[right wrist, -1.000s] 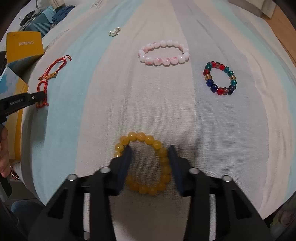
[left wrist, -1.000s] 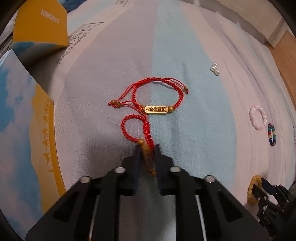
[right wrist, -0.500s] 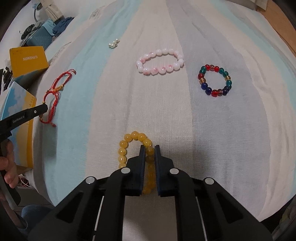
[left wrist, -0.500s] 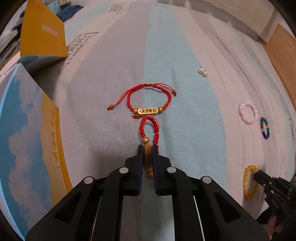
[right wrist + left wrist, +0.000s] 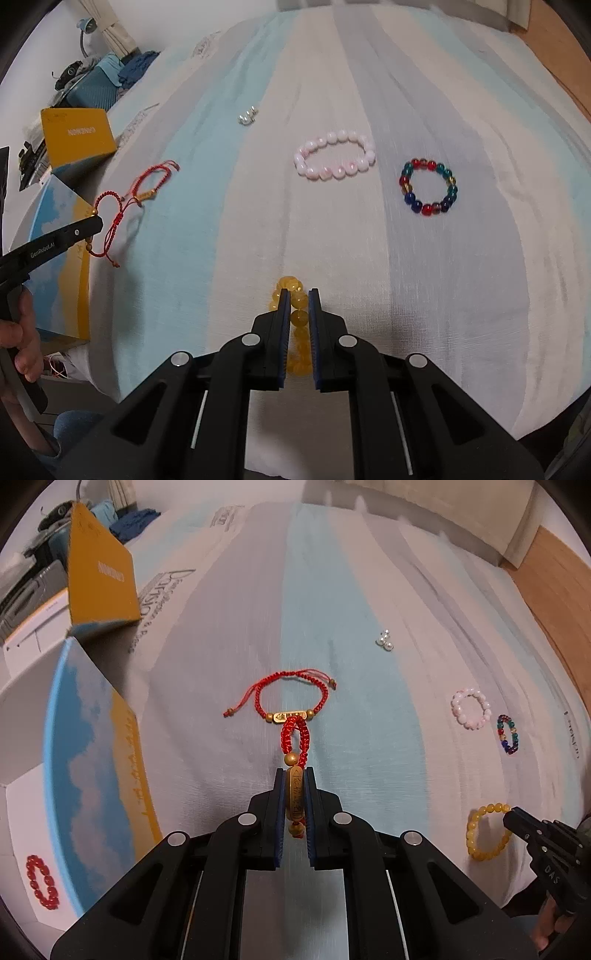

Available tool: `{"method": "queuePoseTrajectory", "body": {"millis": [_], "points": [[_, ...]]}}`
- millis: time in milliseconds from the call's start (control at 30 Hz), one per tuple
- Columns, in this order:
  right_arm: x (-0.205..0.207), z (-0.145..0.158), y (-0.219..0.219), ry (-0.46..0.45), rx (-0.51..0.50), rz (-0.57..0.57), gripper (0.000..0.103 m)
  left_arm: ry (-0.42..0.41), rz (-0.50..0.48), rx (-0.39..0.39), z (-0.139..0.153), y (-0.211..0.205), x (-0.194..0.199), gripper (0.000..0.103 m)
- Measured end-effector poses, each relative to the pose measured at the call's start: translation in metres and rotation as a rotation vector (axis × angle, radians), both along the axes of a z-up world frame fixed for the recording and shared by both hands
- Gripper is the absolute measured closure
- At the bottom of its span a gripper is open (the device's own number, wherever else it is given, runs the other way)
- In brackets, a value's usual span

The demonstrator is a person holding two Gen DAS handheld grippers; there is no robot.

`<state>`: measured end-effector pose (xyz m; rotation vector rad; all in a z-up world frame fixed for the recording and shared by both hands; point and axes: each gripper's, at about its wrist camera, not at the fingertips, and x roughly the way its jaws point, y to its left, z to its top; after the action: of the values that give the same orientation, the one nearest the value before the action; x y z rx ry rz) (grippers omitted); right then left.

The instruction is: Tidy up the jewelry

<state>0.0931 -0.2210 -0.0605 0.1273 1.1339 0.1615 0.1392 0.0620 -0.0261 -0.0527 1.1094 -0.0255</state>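
Observation:
My left gripper point(image 5: 295, 771) is shut on the gold plate of a red cord bracelet point(image 5: 295, 738), whose loop hangs off the striped cloth. A second red cord bracelet point(image 5: 291, 698) lies flat just beyond it. My right gripper point(image 5: 297, 295) is shut on a yellow bead bracelet point(image 5: 295, 317), which is lifted at the cloth's near edge. In the left wrist view the same yellow bracelet point(image 5: 484, 834) hangs from the right gripper point(image 5: 517, 819) at the lower right. From the right wrist, the left gripper point(image 5: 94, 225) shows at the far left with the red cord bracelet point(image 5: 110, 218) dangling.
A pink bead bracelet point(image 5: 334, 160), a multicolour bead bracelet point(image 5: 428, 186) and small pearl earrings point(image 5: 247, 116) lie on the cloth. An open box with a blue-sky print point(image 5: 92, 757) stands at the left and holds a red bead bracelet point(image 5: 40, 882). Its yellow lid point(image 5: 99, 579) stands behind.
The right gripper closed on the yellow bead bracelet and rose with it. The left gripper rose too, pulling its red cord bracelet up off the cloth.

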Motion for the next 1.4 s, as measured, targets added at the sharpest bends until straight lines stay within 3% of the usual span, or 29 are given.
{"method": "queuePoseTrajectory", "body": {"millis": [533, 633, 733, 800, 867, 1067, 1400], "points": [[-0.008, 0.044, 0.008, -0.063, -0.036, -0.039, 0.094, -0.082, -0.048, -0.010, 0.041, 0.003, -0.021, 0.094], [-0.009, 0.047, 0.010, -0.067, -0.036, -0.037, 0.094, -0.049, -0.047, 0.000, 0.029, 0.003, -0.018, 0.094], [-0.010, 0.041, 0.011, -0.056, -0.021, -0.039, 0.094, 0.002, -0.041, 0.052, 0.006, -0.002, -0.012, 0.075], [-0.011, 0.034, 0.011, -0.045, -0.013, -0.035, 0.094, 0.018, -0.039, 0.063, -0.003, -0.004, -0.010, 0.052], [-0.010, 0.027, 0.010, -0.035, -0.009, -0.034, 0.094, 0.036, -0.031, 0.083, -0.014, -0.006, -0.006, 0.043], [-0.005, 0.012, 0.007, -0.014, 0.007, -0.025, 0.094, 0.085, -0.035, 0.112, -0.038, -0.017, 0.003, 0.042], [0.001, -0.004, 0.008, 0.018, 0.024, -0.001, 0.094, 0.147, -0.049, 0.091, -0.065, -0.033, 0.010, 0.045]]}}
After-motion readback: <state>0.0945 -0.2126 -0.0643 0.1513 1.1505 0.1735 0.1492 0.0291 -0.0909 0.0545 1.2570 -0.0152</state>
